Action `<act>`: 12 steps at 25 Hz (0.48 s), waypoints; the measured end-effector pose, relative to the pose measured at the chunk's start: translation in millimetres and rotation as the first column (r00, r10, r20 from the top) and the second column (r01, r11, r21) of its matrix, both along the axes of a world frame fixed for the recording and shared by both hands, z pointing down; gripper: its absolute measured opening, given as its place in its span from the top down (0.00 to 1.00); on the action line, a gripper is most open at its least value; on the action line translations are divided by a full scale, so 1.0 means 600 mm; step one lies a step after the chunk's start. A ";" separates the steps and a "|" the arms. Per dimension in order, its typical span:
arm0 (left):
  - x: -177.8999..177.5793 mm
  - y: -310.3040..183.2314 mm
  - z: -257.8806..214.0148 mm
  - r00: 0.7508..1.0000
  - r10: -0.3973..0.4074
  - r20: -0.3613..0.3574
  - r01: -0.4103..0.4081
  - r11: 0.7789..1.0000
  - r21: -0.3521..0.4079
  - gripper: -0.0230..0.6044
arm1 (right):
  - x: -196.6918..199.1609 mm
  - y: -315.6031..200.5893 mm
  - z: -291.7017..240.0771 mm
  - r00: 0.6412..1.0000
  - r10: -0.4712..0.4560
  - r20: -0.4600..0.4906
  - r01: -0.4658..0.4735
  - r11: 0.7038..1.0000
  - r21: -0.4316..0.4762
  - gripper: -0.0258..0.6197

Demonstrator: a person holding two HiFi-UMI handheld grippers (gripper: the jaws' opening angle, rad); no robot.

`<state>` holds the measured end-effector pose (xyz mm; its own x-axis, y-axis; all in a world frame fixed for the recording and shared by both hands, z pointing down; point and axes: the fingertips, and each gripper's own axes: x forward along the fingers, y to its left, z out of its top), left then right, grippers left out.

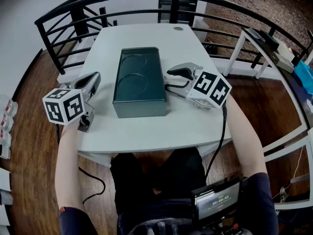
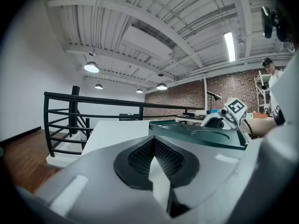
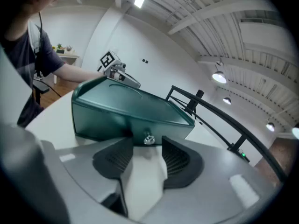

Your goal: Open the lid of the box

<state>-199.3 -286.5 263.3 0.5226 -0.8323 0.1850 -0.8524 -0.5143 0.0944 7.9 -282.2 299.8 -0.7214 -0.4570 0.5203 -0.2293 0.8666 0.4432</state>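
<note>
- From the head view, the right wall of the box point(image 1: 139, 80) is turned away from me, so the small metal clasp point(image 3: 148, 139) shows only in the right gripper view.
- In the left gripper view, only the top rim and near corner of the box point(image 2: 196, 136) rise above the body of my tool. The rest is hidden behind it.
- The lid point(image 1: 138, 72) lies flat and shut, so the inside cannot be seen. Two round recesses point(image 1: 133, 62) are pressed into its top.
- The box sits at the middle of the white tabletop point(image 1: 146, 126). Its long axis runs straight away from me toward the black railing point(image 1: 63, 13), with a short end facing me.
- My left hand-held gripper point(image 1: 94, 78) lies to the left of the box, apart from it. Its jaws are pressed together with nothing between them point(image 2: 153, 141).
- My right hand-held gripper point(image 1: 168, 80) points at the box's right long side. Its jaws are spread point(image 3: 147, 146), and the clasp stands in line with the gap, just past the pads.
- I cannot tell whether either pad touches the clasp or the wall of the box point(image 3: 121, 108).
</note>
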 end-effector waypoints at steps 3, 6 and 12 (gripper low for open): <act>0.000 -0.003 0.002 1.000 -0.001 -0.002 0.001 1.000 0.001 0.94 | 0.000 -0.010 0.011 0.997 -0.006 -0.073 0.009 0.999 0.046 0.66; 0.001 -0.002 0.003 1.000 -0.001 -0.001 0.001 1.000 0.000 0.94 | -0.007 -0.008 0.010 0.996 -0.026 -0.082 0.032 0.996 0.078 0.68; 0.000 -0.005 0.002 1.000 -0.002 -0.002 0.002 1.000 0.003 0.94 | -0.011 -0.007 0.010 0.993 -0.040 -0.109 0.055 0.989 0.140 0.84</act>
